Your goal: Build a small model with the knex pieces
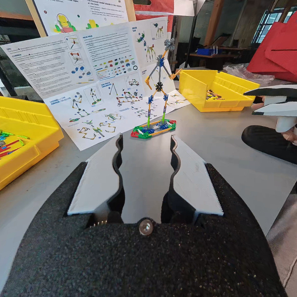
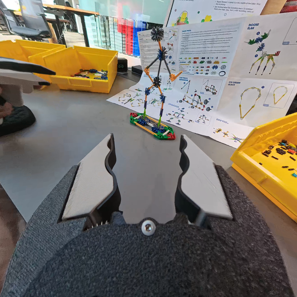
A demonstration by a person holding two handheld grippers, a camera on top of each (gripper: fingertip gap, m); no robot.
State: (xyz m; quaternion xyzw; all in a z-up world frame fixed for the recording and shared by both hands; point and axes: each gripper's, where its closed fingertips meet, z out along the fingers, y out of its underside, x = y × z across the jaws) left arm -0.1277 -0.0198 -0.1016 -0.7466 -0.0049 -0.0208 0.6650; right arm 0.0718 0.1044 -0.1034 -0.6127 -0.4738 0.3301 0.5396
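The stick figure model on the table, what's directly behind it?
Behind the stick figure model an unfolded instruction sheet stands propped up, its lower part lying on the table. The model's rods cover small strips of the sheet; whatever props the sheet is hidden.

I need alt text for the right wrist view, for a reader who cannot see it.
An open right gripper hovers over a grey table, empty, pointing at a standing stick-figure toy model on a flat board base. Behind it leans an unfolded instruction sheet; yellow parts bins sit on both sides.
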